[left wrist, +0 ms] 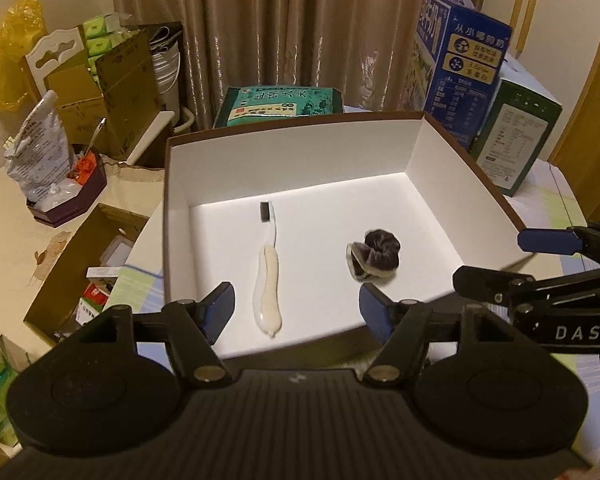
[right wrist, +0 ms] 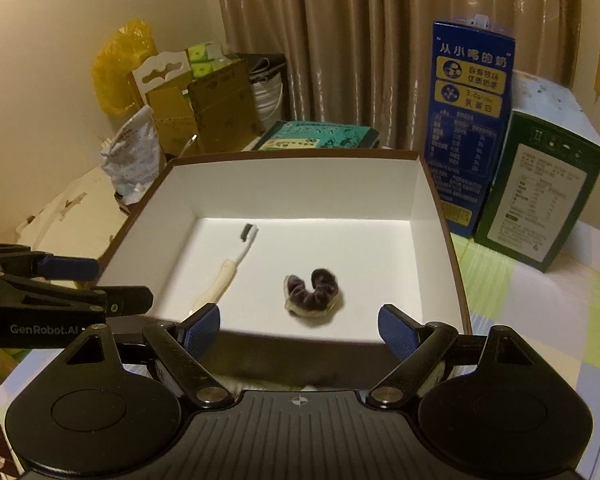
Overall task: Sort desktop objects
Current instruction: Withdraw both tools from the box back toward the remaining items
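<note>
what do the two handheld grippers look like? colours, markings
Both match: the left gripper and right gripper have black plastic bodies with ribbed top plates, two round housings, black linkage arms with silver pivot pins, and blue textured finger pads. White lettering on the sides: "GenRobot.AI" on the left one, "DAS" on the right one. No cables or sleeves visible.

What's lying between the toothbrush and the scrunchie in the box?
Nothing: only bare white floor of the box separates the toothbrush and the scrunchie, clear in both wrist views.
</note>
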A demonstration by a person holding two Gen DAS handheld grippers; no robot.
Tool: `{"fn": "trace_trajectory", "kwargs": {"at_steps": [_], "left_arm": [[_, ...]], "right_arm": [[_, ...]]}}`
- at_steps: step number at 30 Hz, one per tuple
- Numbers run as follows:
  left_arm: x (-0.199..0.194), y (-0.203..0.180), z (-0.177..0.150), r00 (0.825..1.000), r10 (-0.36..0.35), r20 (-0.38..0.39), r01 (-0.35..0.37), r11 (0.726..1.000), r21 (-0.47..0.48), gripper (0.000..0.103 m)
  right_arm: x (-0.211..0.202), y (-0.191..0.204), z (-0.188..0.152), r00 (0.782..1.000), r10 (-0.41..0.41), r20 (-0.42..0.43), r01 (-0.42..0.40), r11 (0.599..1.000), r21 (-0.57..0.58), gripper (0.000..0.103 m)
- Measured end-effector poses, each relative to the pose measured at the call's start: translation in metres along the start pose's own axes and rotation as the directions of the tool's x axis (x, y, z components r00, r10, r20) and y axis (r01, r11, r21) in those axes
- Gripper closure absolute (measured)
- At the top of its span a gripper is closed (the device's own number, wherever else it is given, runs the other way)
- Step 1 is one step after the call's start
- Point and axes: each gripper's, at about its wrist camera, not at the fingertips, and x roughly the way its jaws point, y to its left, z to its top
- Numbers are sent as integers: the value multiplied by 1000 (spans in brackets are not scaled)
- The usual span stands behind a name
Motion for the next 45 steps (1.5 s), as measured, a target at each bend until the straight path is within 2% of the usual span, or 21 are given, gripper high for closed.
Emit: {"fn": "trace_trajectory", "kwargs": {"at_steps": [14,28,38,45], "left_arm": [[-49,-3,-48,1000,21,0,-21,1000,-18,38],[-89,-19,-90,999,35,-3,-35,999,-25,38],[-109,-26,-115,999,53,-7,-54,998,-34,38],[-110,-30,-140,997,59,-45,-61,997,-42,38]], "right_arm": [[-49,21,-36,999,33,24,-33,999,10,19],[-88,28,-79,998,55,-1,-55,998,4,19],[-104,31,-105,997,68,-27,-69,998,-8,19],[-105,30,-125,996,66,-57,-66,998,-7,19]]}}
